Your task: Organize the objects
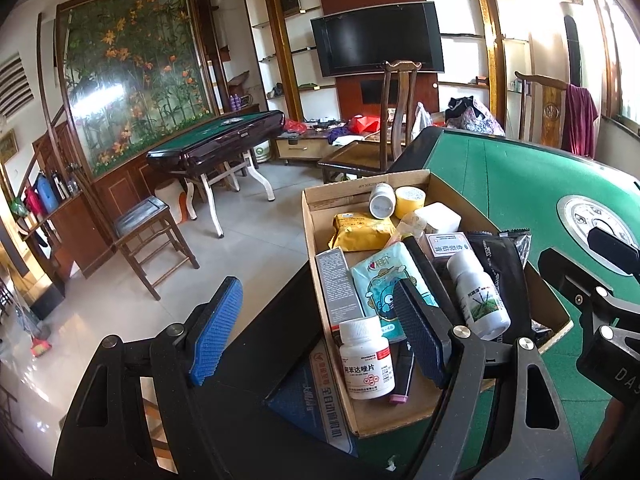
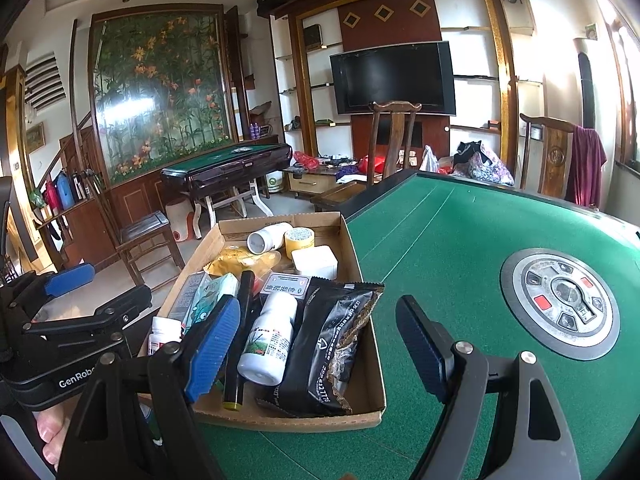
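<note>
A shallow cardboard box (image 1: 314, 236) (image 2: 366, 404) sits at the left edge of the green table (image 1: 500, 184) (image 2: 440, 240). It holds a red-labelled white bottle (image 1: 364, 360), a green-labelled white bottle (image 1: 478, 296) (image 2: 268, 340), a black pouch (image 1: 500, 264) (image 2: 332, 344), a yellow packet (image 1: 360, 232), a tape roll (image 1: 410, 200) (image 2: 300, 240), a white square case (image 2: 314, 262), a grey carton (image 1: 338, 288) and a pale blue cartoon pack (image 1: 380, 280). My left gripper (image 1: 320, 332) hovers open over the box's near left corner. My right gripper (image 2: 320, 348) hovers open over its near right side. Neither holds anything.
A round metal dial (image 2: 560, 300) is set in the table's middle. A blue booklet (image 1: 312, 400) lies under the box's near corner. Beyond stand a wooden chair (image 1: 148, 232), a second green-topped table (image 1: 224, 136) and a high-backed chair (image 2: 384, 148) at the far edge.
</note>
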The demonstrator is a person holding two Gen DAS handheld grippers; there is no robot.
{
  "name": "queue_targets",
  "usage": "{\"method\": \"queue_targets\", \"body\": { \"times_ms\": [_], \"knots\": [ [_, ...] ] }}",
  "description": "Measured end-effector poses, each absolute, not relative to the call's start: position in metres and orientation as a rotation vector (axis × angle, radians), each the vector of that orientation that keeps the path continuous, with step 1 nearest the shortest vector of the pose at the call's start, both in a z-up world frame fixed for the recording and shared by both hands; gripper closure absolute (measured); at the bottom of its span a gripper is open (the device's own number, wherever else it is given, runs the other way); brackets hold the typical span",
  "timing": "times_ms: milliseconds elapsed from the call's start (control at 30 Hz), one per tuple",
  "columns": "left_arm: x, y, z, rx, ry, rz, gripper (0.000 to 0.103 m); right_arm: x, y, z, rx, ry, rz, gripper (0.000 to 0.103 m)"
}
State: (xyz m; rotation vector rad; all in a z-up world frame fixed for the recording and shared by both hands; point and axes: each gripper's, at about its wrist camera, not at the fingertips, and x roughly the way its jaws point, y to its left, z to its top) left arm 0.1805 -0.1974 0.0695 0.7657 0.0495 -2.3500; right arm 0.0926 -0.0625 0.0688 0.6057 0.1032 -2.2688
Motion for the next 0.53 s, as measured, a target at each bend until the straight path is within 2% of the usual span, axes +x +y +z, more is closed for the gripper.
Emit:
{"method": "queue_targets", "body": {
  "times_ms": [533],
  "knots": [
    [0.1895, -0.1943, 0.0736, 0.713, 0.018, -2.353, 0.024, 0.0940, -0.0640, 0.0693, 0.604, 0.110, -2.265, 0.022]
  ]
}}
